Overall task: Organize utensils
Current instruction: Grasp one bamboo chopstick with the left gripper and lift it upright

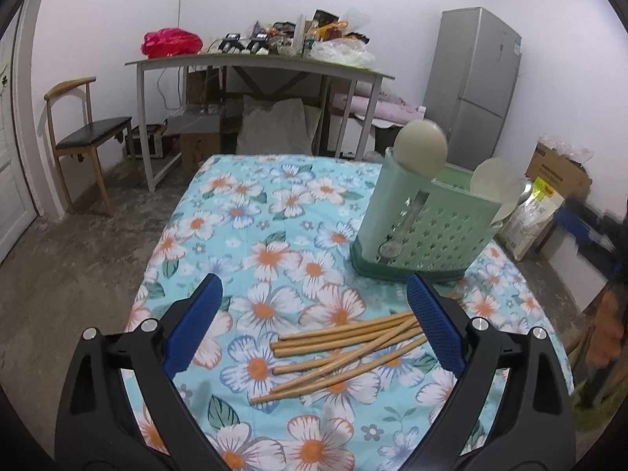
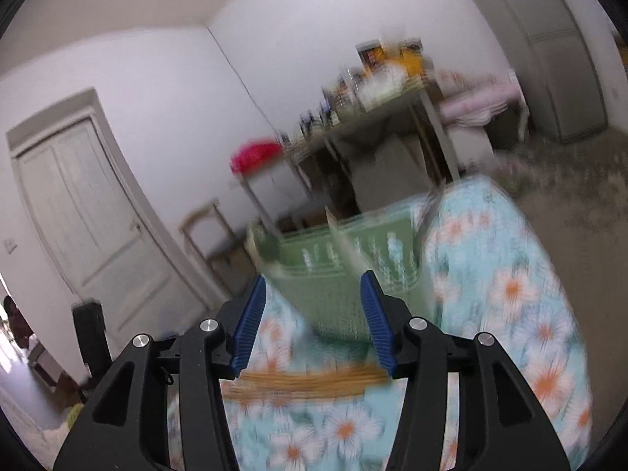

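Several wooden chopsticks [image 1: 345, 353] lie loose on the floral tablecloth [image 1: 274, 235], between my left gripper's [image 1: 314, 290] blue fingers. The left gripper is open wide and empty, just above the cloth. A green perforated utensil holder [image 1: 428, 227] stands behind them to the right, with a pale round spoon [image 1: 420, 149] and a second ladle [image 1: 496, 188] in it. The right wrist view is motion-blurred: my right gripper [image 2: 314, 286] is open and empty, above the chopsticks [image 2: 310, 382], with the green holder [image 2: 337, 271] beyond its fingers.
Behind the table stand a cluttered desk [image 1: 255, 64], a wooden chair [image 1: 86, 137] and a grey fridge [image 1: 475, 90]. Boxes and bags [image 1: 549, 184] sit at the right. A white door [image 2: 78, 204] shows in the right wrist view.
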### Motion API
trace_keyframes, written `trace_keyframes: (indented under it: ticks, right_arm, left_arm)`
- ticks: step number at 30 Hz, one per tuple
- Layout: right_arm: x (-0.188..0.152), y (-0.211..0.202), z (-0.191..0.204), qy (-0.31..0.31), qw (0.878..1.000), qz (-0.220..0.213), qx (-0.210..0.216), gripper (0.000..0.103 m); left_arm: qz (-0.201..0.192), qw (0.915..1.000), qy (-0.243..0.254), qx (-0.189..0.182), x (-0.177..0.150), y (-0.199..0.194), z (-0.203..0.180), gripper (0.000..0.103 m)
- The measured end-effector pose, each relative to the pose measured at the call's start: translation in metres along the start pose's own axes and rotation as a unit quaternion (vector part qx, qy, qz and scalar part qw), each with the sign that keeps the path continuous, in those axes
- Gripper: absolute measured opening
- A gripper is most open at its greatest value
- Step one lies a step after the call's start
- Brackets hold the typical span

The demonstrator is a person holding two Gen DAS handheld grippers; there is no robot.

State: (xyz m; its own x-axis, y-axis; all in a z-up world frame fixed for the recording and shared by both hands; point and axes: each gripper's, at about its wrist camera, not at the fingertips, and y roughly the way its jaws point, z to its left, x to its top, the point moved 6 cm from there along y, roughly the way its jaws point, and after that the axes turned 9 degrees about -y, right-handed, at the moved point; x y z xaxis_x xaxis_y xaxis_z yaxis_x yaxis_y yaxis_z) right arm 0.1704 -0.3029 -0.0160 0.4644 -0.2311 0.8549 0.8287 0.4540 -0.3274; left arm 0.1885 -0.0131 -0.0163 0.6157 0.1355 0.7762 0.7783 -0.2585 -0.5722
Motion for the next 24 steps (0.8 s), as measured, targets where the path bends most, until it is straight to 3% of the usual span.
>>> trace_keyframes:
  ticks: [4, 9, 15, 17, 24]
  right_arm:
    - [-0.043, 0.038, 0.005, 0.021, 0.996, 0.091, 0.006, 0.049]
    - [-0.064, 0.092, 0.017, -0.020, 0.986, 0.166, -0.021, 0.040]
    - [-0.093, 0.139, 0.020, -0.082, 0.968, 0.224, -0.072, 0.038]
    - [-0.101, 0.139, 0.028, -0.126, 0.962, 0.224, -0.088, 0.038]
    - [-0.128, 0.112, 0.045, -0.173, 0.952, 0.238, -0.086, 0.038]
  left_arm:
    - [0.019, 0.9997, -0.003, 0.015, -0.016, 0.007, 0.006, 0.091]
    - [0.047, 0.9987, 0.007, 0.020, -0.045, 0.012, 0.006, 0.091]
    - [0.057, 0.9980, 0.020, 0.019, -0.064, 0.011, 0.004, 0.091]
    - [0.055, 0.9979, 0.025, 0.020, -0.065, 0.009, 0.005, 0.091]
    - [0.059, 0.9979, 0.018, 0.019, -0.067, 0.013, 0.016, 0.091]
